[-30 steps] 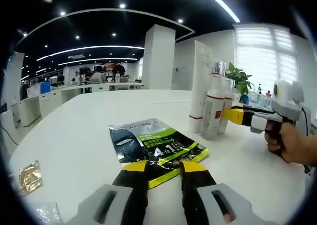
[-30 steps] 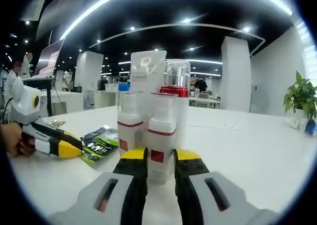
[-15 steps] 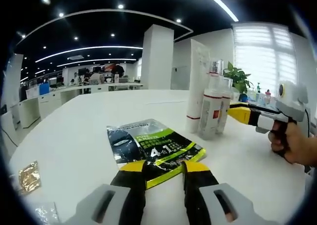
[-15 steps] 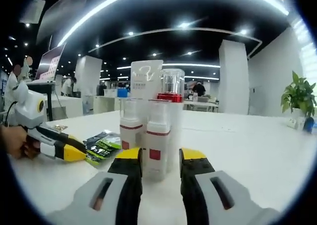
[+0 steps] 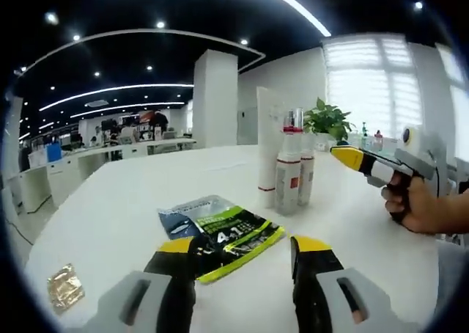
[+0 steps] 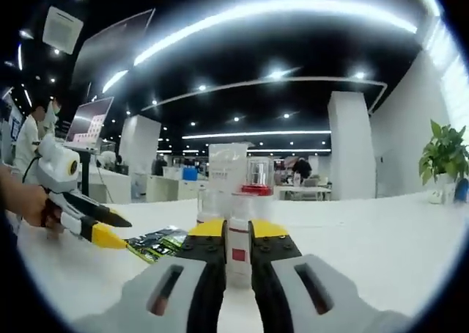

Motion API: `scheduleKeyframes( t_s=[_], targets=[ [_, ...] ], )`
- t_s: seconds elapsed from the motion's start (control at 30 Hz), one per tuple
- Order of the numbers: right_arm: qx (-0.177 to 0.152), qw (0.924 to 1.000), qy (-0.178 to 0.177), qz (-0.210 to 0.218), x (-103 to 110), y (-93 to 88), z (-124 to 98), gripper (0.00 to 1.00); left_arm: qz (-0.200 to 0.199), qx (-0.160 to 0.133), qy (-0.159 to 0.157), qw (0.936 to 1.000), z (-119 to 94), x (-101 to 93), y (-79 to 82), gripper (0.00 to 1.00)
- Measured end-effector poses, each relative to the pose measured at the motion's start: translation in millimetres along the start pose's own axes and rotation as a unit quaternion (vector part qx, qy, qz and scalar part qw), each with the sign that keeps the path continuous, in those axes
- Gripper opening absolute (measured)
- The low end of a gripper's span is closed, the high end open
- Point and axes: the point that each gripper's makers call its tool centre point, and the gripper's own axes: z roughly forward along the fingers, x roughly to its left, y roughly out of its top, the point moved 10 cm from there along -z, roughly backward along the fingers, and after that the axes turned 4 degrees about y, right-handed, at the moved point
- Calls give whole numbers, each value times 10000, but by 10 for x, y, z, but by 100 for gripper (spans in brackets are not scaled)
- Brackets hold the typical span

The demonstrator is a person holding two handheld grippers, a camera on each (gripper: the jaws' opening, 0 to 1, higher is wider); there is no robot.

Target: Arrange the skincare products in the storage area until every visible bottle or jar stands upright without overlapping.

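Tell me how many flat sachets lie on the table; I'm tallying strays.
2: a green-black sachet before the left gripper, and a small gold sachet near the table's edge. Others may be hidden.

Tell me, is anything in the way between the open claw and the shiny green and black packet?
No, nothing visible. The left claw is open, and the glossy green and black foil packet lies flat on the white table right at its tips. The cluster of upright white bottles stands farther back, off to the right.

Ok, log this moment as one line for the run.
left gripper: jaws open, at green sachet | right gripper: jaws shut, apart from bottles | bottles: upright, clustered on white table
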Motion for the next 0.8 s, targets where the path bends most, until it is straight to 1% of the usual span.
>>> scheduleKeyframes(
  t_s=[0.07, 0.13, 0.17, 0.2, 0.3, 0.37, 0.4, 0.47, 0.5, 0.53, 0.57, 0.63, 0.67, 0.73, 0.8],
  targets=[
    [-30, 10000, 8, 17, -1, 3, -2, 12, 53, 9, 48, 10000, -182, 146, 9, 58],
    [-42, 10000, 24, 49, -7, -1, -1, 12, 116, 15, 3, 9999, -325, 275, 11, 61],
    [-46, 10000, 38, 75, -2, 1, -2, 12, 233, 93, -60, 9997, -406, 375, 11, 63],
    [-51, 9999, 54, 77, 1, 0, -1, 12, 328, 224, -61, 9992, -456, 441, 7, 64],
    [-50, 9999, 111, 111, 15, -2, 5, 12, 634, 615, 59, 9961, -604, 668, -1, 65],
    [-35, 9998, 132, 128, 30, -5, 12, 12, 690, 932, -11, 9933, -673, 797, -18, 65],
    [-30, 9998, 149, 132, 40, -4, 17, 12, 724, 925, -10, 9931, -676, 822, -11, 65],
    [-19, 9998, 190, 65, 67, -1, 28, 12, 904, 1145, -160, 9892, -692, 878, -27, 63],
    [-4, 9996, 294, 44, 90, -1, 37, 12, 936, 1173, -193, 9885, -691, 884, -28, 64],
    [-4, 9995, 313, 36, 95, 0, 40, 12, 1023, 1323, -391, 9851, -679, 883, -42, 65],
    [-1, 9994, 338, 12, 103, 1, 44, 12, 1049, 1417, -480, 9832, -671, 888, -53, 64],
    [26, 9992, 394, -11, 115, -3, 51, 12, 1135, 1654, -699, 9772, -655, 895, -79, 64],
    [20, 9991, 423, -14, 121, -1, 52, 12, 1124, 1693, -729, 9764, -634, 906, -89, 63],
    [7, 9990, 443, -21, 116, 0, 56, 12, 1186, 1891, -903, 9706, -621, 921, -119, 62],
    [-9, 9989, 466, 29, 114, 1, 52, 12, 1206, 2051, -972, 9664, -614, 953, -145, 61]
  ],
)
